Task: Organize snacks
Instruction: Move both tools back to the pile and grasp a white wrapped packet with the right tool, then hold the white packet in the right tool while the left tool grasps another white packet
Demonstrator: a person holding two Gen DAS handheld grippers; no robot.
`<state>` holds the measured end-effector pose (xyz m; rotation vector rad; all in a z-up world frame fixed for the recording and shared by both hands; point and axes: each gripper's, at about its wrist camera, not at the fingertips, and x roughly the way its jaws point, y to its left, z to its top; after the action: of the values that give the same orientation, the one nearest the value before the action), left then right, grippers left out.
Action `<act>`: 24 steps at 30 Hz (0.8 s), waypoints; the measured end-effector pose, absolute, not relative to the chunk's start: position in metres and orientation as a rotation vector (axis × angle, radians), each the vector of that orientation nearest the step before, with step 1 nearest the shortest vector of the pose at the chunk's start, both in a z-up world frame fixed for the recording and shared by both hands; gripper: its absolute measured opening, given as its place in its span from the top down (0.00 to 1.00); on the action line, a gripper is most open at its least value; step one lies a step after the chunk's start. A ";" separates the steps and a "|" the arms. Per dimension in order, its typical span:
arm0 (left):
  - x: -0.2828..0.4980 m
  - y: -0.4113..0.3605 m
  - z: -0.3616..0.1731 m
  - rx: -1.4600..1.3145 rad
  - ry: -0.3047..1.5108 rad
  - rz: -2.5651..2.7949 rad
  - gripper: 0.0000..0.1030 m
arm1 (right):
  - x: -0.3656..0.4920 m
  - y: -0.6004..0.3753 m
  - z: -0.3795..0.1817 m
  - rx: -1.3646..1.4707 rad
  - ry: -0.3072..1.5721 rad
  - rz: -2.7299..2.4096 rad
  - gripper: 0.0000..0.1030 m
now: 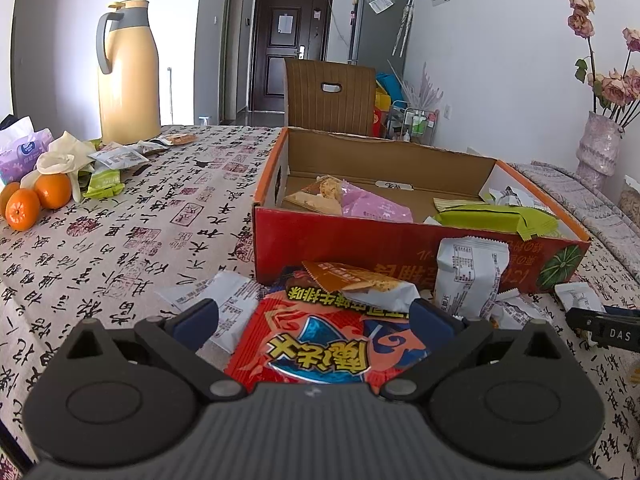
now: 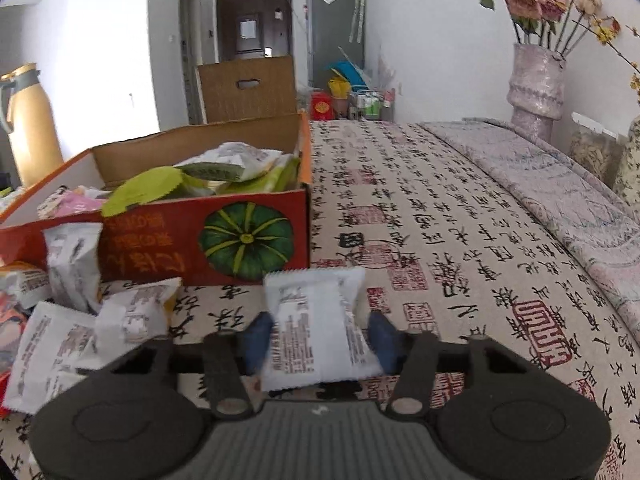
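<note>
right gripper (image 2: 320,340) pinching a white snack packet (image 2: 316,328); left gripper (image 1: 316,320) spread over a red snack bag (image 1: 320,352).

the right jaws press on both sides of the white packet, just in front of the red cardboard box (image 2: 200,248) on the desk (image 2: 460,240). the left jaws stand wide apart, the red bag lying flat between them, not gripped. more white packets (image 2: 60,344) lie loose against the box front. inside the box sit green packets (image 1: 496,218) and a pink one (image 1: 376,204). farther left: oranges (image 1: 36,200), a yellow thermos jug (image 1: 128,72).
</note>
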<state>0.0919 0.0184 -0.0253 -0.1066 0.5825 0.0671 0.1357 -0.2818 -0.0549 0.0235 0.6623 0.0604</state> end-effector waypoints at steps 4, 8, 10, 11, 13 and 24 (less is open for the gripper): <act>0.092 0.018 -0.026 -0.107 0.583 0.069 0.00 | 0.126 -0.282 -0.051 0.034 0.619 0.066 0.61; 0.092 0.018 -0.026 -0.105 0.586 0.072 0.00 | 0.110 -0.286 -0.042 0.051 0.515 0.035 0.61; 0.092 0.018 -0.026 -0.104 0.588 0.077 0.00 | 0.106 -0.288 -0.039 0.064 0.481 0.026 0.61; 0.091 0.018 -0.026 -0.103 0.590 0.080 0.00 | 0.106 -0.289 -0.038 0.069 0.477 0.024 0.61; 0.090 0.020 -0.022 -0.105 0.593 0.080 0.00 | 0.106 -0.291 -0.037 0.076 0.476 0.025 0.61; 0.096 0.055 -0.009 -0.011 0.616 0.193 0.00 | 0.104 -0.295 -0.039 0.096 0.454 0.037 0.61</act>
<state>0.0961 0.0552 -0.0092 -0.0113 0.6159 0.1929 0.1037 -0.2951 -0.0386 0.0964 0.4540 0.0375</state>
